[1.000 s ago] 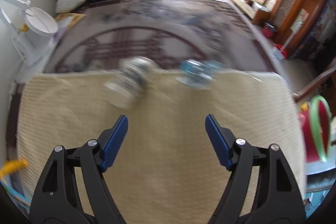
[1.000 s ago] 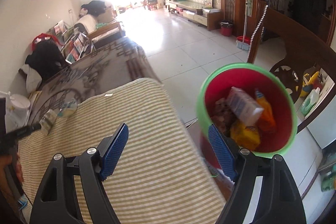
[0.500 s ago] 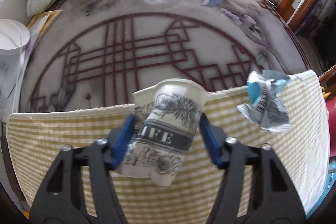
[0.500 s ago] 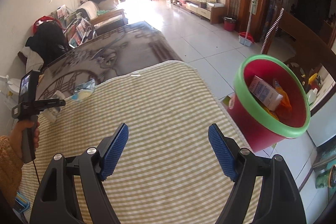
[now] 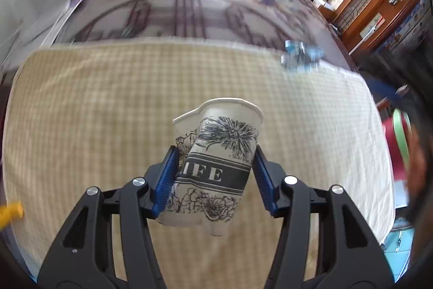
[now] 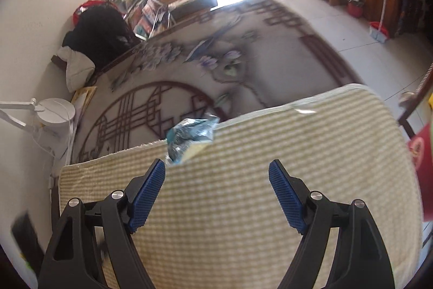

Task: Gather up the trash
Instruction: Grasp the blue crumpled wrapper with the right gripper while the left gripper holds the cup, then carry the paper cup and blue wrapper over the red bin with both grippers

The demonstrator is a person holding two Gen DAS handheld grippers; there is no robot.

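Observation:
My left gripper (image 5: pixel 213 178) is shut on a crumpled white paper cup (image 5: pixel 216 164) with dark flower prints, held above the checked yellow cloth (image 5: pixel 108 104). A crumpled blue and silver wrapper (image 5: pixel 300 56) lies at the cloth's far right edge; in the right wrist view the wrapper (image 6: pixel 189 137) sits just ahead of my open, empty right gripper (image 6: pixel 216 180), close to its left finger. The red bin with a green rim (image 5: pixel 397 142) shows at the right edge of the left wrist view.
The cloth (image 6: pixel 297 153) covers the near part of a patterned table (image 6: pixel 189 67). A white lamp (image 6: pixel 54 113) stands at the left. A sliver of the red bin (image 6: pixel 422 153) is at the right, beyond the table edge.
My left gripper has lifted the paper cup off the cloth's far edge and drawn it back over the cloth. My right gripper has swung left from the bin toward the wrapper.

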